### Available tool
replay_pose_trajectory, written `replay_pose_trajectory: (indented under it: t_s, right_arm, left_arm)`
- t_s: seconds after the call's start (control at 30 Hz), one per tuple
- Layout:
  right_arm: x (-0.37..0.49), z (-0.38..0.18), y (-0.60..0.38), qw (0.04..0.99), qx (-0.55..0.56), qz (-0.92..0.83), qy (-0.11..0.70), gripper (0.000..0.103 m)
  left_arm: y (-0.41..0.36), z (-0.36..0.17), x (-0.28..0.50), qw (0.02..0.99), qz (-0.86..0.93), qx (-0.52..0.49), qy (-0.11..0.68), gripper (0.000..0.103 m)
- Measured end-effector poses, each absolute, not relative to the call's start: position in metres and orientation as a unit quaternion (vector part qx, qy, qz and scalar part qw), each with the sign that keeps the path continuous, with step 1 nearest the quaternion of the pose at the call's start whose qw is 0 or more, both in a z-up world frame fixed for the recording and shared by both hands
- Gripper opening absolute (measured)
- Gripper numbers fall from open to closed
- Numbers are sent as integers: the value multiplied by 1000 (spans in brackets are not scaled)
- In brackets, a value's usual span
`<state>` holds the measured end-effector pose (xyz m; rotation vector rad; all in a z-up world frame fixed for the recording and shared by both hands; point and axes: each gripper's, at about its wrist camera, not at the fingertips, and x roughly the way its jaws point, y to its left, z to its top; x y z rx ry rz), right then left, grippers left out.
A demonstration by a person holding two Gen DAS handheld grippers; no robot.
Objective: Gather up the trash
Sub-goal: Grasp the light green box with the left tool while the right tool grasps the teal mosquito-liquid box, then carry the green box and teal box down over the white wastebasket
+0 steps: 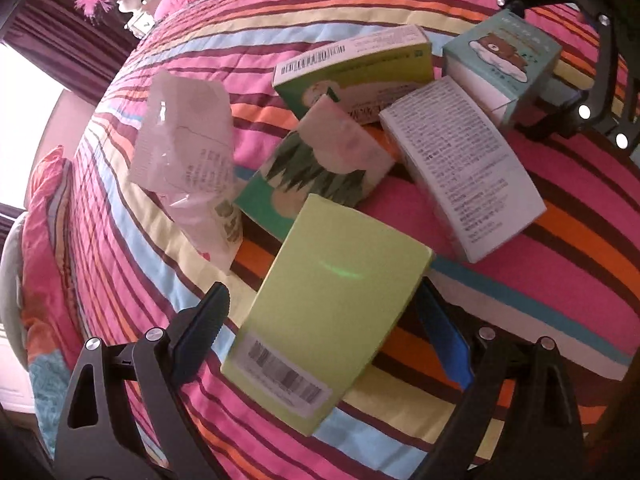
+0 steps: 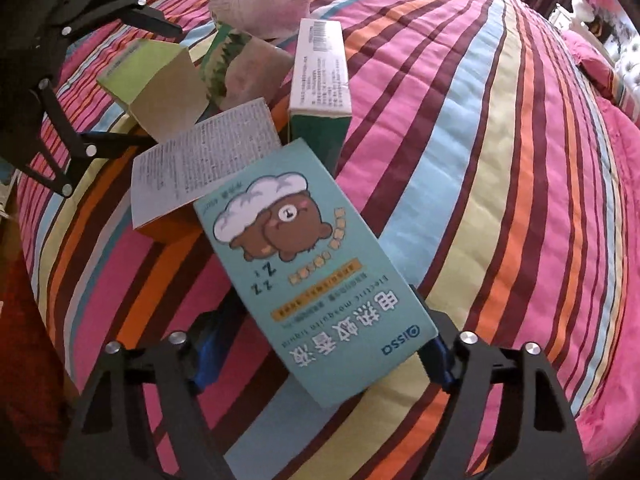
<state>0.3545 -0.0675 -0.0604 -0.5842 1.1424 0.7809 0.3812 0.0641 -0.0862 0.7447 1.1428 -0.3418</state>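
Several empty cartons lie in a cluster on a striped bedspread [image 1: 520, 320]. My left gripper [image 1: 320, 312] straddles a lime-green box [image 1: 332, 304] with a barcode; its jaws stand wide, the left finger clear of the box, the right finger close beside it. My right gripper [image 2: 320, 344] straddles a teal bear-print box [image 2: 308, 272]; its blue pads sit at the box's sides, contact unclear. The teal box also shows in the left wrist view [image 1: 504, 60]. The lime box also shows in the right wrist view [image 2: 156, 84].
A white text-covered box [image 1: 464, 168], a green forest-print box [image 1: 320, 168], a green barcode box [image 1: 356, 68] and a crumpled clear wrapper [image 1: 188, 152] lie between the grippers. Pink pillows [image 1: 44, 240] lie at the bed's edge. Curtains [image 1: 48, 28] hang behind.
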Motion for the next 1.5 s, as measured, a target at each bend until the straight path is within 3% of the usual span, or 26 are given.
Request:
replay_pose_trajectory:
  t_s: [0.1, 0.17, 0.27, 0.37, 0.43, 1.13, 1.5]
  right_arm:
    - [352, -59, -72, 735, -251, 354, 520, 59]
    - [348, -58, -77, 737, -239, 357, 522, 58]
    - [343, -58, -80, 744, -229, 348, 523, 57]
    - [335, -56, -87, 757, -216, 336, 517, 56]
    - [330, -55, -91, 769, -205, 322, 514, 55]
    - [268, -12, -79, 811, -194, 281, 475, 54]
    - [182, -8, -80, 813, -212, 301, 451, 53]
  left_arm:
    - [57, -90, 383, 759, -153, 353, 525, 90]
    - [53, -93, 381, 760, -141, 361, 523, 90]
    - [52, -96, 383, 765, -125, 334, 536, 81]
    - [62, -90, 382, 793, -92, 279, 534, 71]
    - [71, -84, 382, 807, -72, 242, 534, 50]
    - [94, -49, 276, 843, -43, 112, 524, 48]
    - [64, -29, 194, 862, -57, 120, 490, 48]
